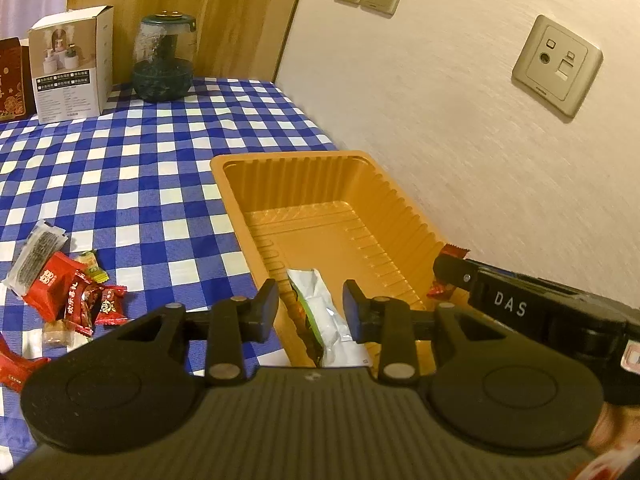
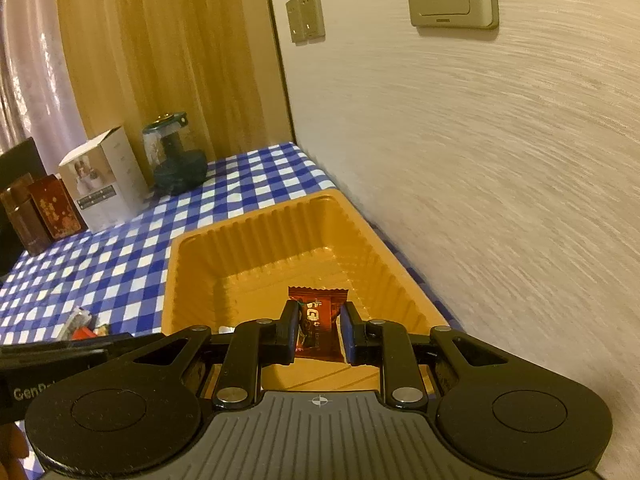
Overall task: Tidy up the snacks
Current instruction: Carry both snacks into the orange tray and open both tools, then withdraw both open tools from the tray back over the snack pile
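An orange plastic tray [image 1: 296, 184] stands on the blue checked tablecloth against the wall; it also shows in the right wrist view [image 2: 200, 264]. My left gripper [image 1: 310, 304] is open over the tray's near end, and a white and green snack packet [image 1: 324, 312] lies in the tray between its fingers, free of both. My right gripper [image 2: 318, 328] hangs over the tray with a dark red snack packet [image 2: 318, 320] between its fingers; the jaws stand slightly apart from it. It shows in the left wrist view [image 1: 448, 276] at the tray's right rim.
A pile of loose snacks [image 1: 68, 288], mostly red wrappers, lies left of the tray. A white box [image 1: 68, 68], a dark glass jar [image 1: 164, 60] and red boxes [image 2: 40, 216] stand at the back. The wall [image 1: 480, 160] runs close along the tray's right side.
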Available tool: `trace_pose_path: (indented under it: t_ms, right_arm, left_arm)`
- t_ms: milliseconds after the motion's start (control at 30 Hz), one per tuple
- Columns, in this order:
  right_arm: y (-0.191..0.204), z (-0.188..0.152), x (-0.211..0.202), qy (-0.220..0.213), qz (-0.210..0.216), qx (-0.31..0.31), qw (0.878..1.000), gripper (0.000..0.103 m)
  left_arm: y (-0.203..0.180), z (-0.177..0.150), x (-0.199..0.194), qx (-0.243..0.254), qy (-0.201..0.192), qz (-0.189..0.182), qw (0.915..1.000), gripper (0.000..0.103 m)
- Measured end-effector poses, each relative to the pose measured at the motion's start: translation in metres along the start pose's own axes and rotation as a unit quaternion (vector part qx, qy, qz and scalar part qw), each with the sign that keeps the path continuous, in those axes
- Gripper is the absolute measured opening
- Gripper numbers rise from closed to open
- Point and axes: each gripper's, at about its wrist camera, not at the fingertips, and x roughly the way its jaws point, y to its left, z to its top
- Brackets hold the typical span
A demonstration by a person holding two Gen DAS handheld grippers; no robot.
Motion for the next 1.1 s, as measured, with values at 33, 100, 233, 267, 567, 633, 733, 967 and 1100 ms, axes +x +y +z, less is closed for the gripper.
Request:
trace_pose_path:
  t_ms: [33, 100, 233, 267, 567, 633, 733, 967, 1100]
  right_arm:
    - [-0.001, 0.001, 0.0, -0.003, 0.007, 0.006, 1.0, 0.023]
    - [-0.004, 0.002, 0.002, 0.0, 0.019, 0.022, 1.0, 0.028]
    - [-0.01, 0.005, -0.001, -0.013, 0.025, 0.044, 0.999, 0.065]
    - [-0.011, 0.005, -0.002, -0.014, 0.021, 0.044, 0.999, 0.065]
    - [-0.004, 0.0, -0.022, -0.009, 0.016, 0.04, 0.999, 0.065]
    - [0.0, -0.002, -0.029, -0.009, 0.016, 0.038, 0.999, 0.065]
    - [0.009, -0.003, -0.04, -0.009, 0.017, 0.033, 0.999, 0.065]
    - [0.035, -0.01, -0.064, -0.012, 0.027, 0.017, 0.999, 0.065]
    - [0.051, -0.015, -0.076, -0.011, 0.036, 0.011, 0.999, 0.065]
  left_arm:
    - [0.0, 0.0, 0.0, -0.001, 0.0, 0.0, 1.0, 0.032]
    - [0.002, 0.0, -0.001, 0.0, -0.001, 0.002, 1.0, 0.033]
    - [0.005, -0.002, -0.004, -0.002, -0.003, 0.006, 1.0, 0.034]
    - [0.006, -0.003, -0.005, -0.002, -0.003, 0.007, 1.0, 0.034]
    - [0.014, -0.012, -0.025, -0.004, -0.004, 0.019, 0.9998, 0.038]
    - [0.016, -0.015, -0.033, -0.004, -0.005, 0.023, 0.9997, 0.04]
    - [0.019, -0.018, -0.046, -0.006, -0.008, 0.027, 0.9996, 0.043]
    - [0.03, -0.025, -0.082, -0.014, -0.024, 0.041, 0.9988, 0.059]
    - [0.039, -0.029, -0.104, -0.017, -0.033, 0.047, 0.9982, 0.062]
